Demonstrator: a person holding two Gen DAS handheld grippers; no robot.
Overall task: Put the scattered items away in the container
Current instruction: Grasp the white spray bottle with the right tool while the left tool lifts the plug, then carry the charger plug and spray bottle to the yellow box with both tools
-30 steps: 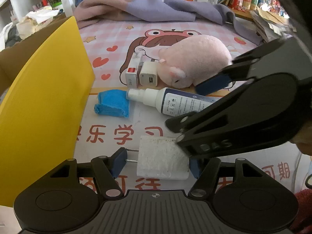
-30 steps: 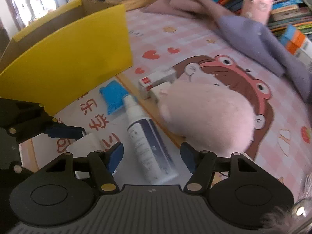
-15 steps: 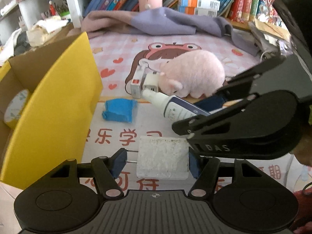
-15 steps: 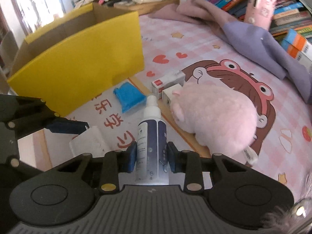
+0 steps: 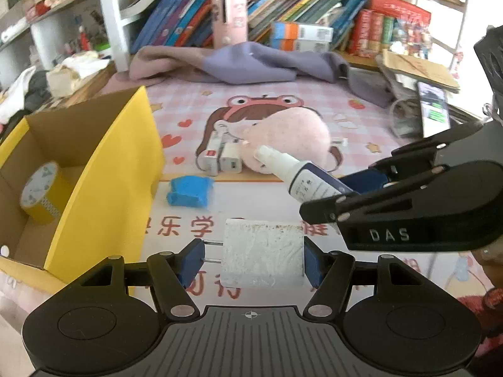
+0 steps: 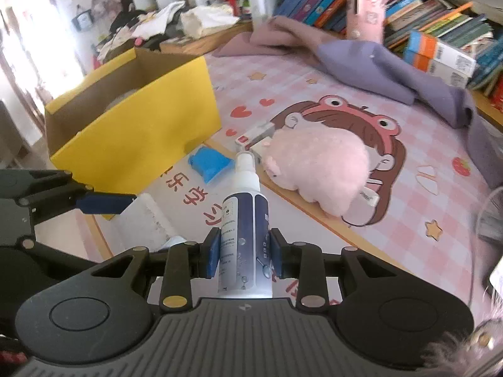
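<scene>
Between the blue pads of the left gripper (image 5: 253,259) sits a white sponge block (image 5: 263,254), right pad flat on its edge and two metal prongs from the left pad meeting its other side, jaws about half open, block lifted off the printed mat (image 5: 361,116). Right gripper (image 6: 244,253) jaws have just been closing and now clamp narrow on a spray bottle (image 6: 245,235), nozzle pointing away toward the pink plush toy (image 6: 317,166). Yellow cardboard box (image 5: 103,182) stands left with a tape roll (image 5: 39,191) inside; blue cloth (image 5: 188,191) and two small white boxes (image 5: 220,158) lie on the mat, near the plush.
</scene>
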